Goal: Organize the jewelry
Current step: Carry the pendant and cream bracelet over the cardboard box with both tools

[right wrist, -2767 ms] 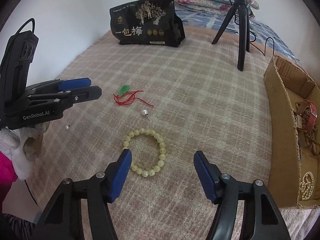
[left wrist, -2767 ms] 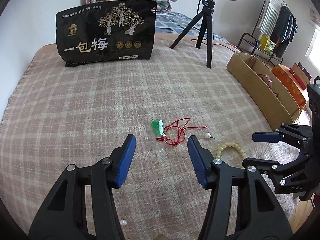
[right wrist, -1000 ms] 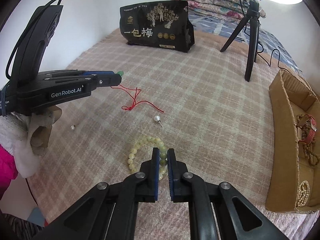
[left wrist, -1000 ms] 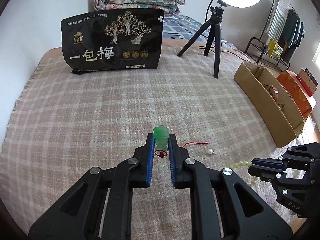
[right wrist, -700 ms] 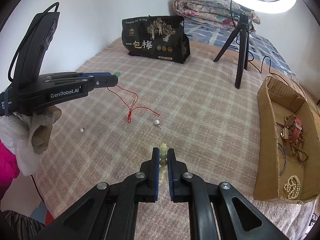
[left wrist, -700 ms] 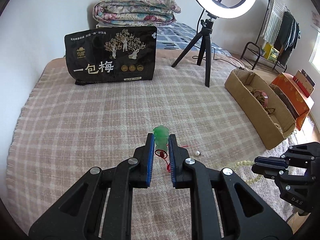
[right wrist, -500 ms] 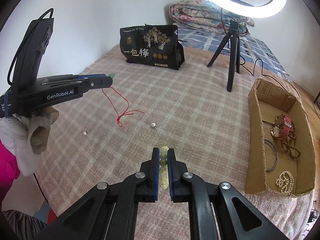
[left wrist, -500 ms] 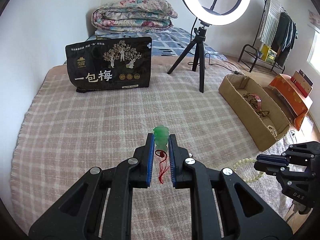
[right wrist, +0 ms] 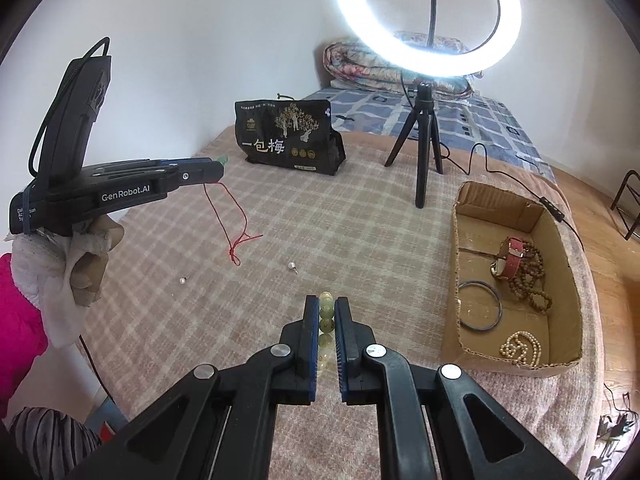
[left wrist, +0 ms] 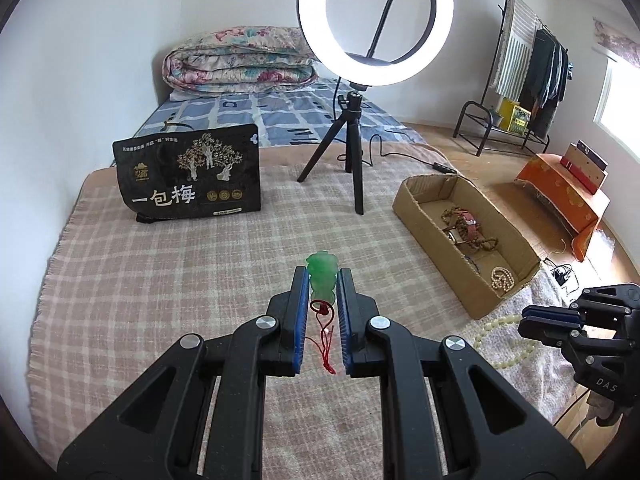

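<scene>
Ahead of the claw lies a bed covered by a beige plaid blanket (left wrist: pixel 168 280), with a blue checked sheet (left wrist: pixel 280 120) showing at its far end. A folded floral quilt (left wrist: pixel 240 56) rests against the plain white wall (left wrist: pixel 100 40) beyond. A lit ring light (left wrist: pixel 376 20) stands on a black tripod (left wrist: pixel 352 152) ahead and slightly right, its cable trailing off the blanket. A black printed bag (left wrist: pixel 188 172) stands upright ahead to the left. Far right, a black clothes rack (left wrist: pixel 528 64) holds hanging garments over a wooden floor (left wrist: pixel 500 168), near a bright window (left wrist: pixel 616 108). A low piece of furniture under an orange cloth (left wrist: pixel 560 188) sits to the right.
</scene>
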Demonstrator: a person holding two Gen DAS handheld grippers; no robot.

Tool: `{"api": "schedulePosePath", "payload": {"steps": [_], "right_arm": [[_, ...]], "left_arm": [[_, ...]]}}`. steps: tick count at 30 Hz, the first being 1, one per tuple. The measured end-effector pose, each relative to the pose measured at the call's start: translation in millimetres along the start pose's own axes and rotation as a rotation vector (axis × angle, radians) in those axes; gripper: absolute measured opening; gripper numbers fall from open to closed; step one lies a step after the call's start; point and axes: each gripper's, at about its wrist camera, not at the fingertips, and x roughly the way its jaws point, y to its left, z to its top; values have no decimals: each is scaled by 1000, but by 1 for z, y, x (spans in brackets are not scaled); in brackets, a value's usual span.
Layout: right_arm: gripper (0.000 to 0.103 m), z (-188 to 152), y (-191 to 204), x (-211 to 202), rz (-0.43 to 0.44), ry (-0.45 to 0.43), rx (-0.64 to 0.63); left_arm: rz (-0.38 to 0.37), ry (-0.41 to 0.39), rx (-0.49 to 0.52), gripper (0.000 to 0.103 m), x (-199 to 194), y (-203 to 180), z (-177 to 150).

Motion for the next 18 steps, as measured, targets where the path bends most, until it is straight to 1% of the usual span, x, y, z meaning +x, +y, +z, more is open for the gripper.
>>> {"api": "schedulePosePath", "payload": {"steps": [8, 18], "right_arm": [[5, -1, -27, -34, -44, -48, 21], [5, -4, -71, -54, -103, -76, 65]], "left_arm": [[-55, -22, 23, 12, 5, -34, 17], [-112, -38, 48, 12, 26, -75, 44]]}}
